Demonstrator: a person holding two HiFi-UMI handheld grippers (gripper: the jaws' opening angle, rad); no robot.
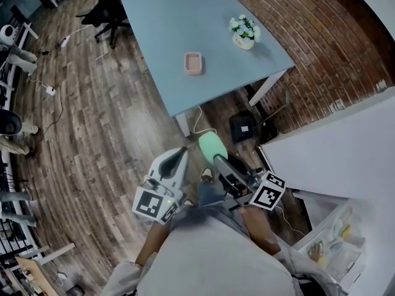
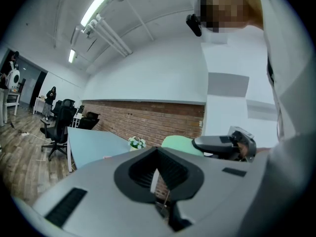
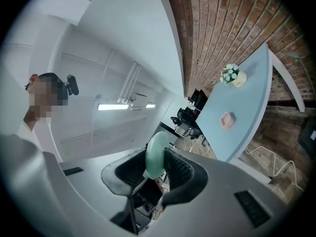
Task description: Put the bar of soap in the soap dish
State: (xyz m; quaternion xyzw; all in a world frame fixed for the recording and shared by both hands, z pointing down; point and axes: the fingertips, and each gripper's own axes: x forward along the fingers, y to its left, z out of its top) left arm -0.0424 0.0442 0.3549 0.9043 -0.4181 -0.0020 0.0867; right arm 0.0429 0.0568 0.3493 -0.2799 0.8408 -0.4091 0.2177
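Right gripper view, right gripper [image 3: 157, 164] clamped on green soap bar [image 3: 157, 146], left gripper [image 2: 157, 171] closed empty, soap dish [image 1: 193, 63] on table [image 1: 160, 29]

Legible text, labels, brands, numbers: none. Marker cubes [image 1: 152, 203] [image 1: 269, 192] on the left gripper [image 1: 182, 152] and right gripper [image 1: 217, 159] bear black-and-white square patterns only. Shelf items [image 1: 336, 245] at lower right: print too small to read.

Pale blue table [image 1: 173, 23] — flower pot [image 1: 244, 32] near its corner — brick wall [image 1: 321, 36] beside
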